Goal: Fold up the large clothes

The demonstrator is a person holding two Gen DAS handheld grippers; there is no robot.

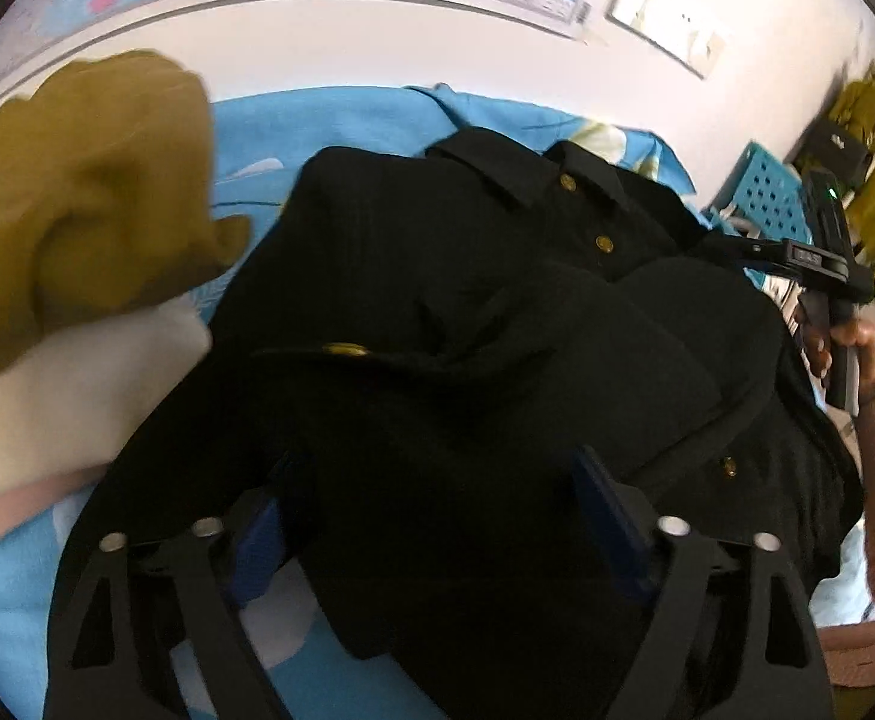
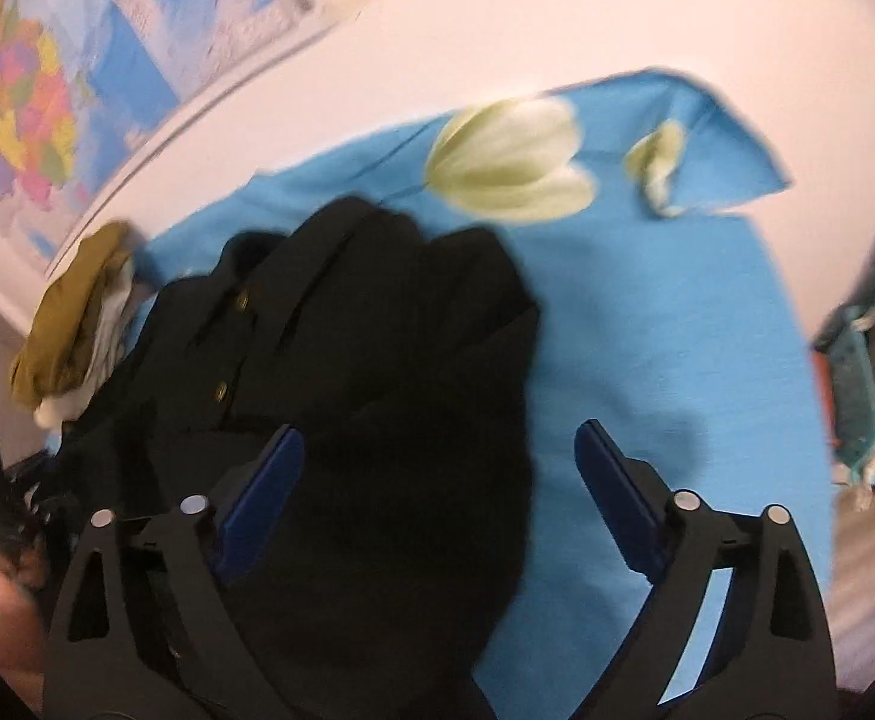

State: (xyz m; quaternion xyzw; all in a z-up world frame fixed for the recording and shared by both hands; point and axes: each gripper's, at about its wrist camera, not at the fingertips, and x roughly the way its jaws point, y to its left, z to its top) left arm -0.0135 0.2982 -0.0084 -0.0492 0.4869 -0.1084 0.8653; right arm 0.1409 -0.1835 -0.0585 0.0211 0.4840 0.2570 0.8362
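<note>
Blue tulip sheet (image 2: 677,312) under black jacket (image 1: 437,312), collar toward 12 o'clock. Left tool (image 1: 431,516) open, over hem. Right tool (image 2: 437,480) open, empty, straddling jacket's 3 o'clock edge: nearer.

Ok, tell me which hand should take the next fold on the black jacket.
Probably the left gripper: its open jaws straddle the black jacket. The right gripper sits at the jacket's edge, one finger over the blue sheet.
</note>
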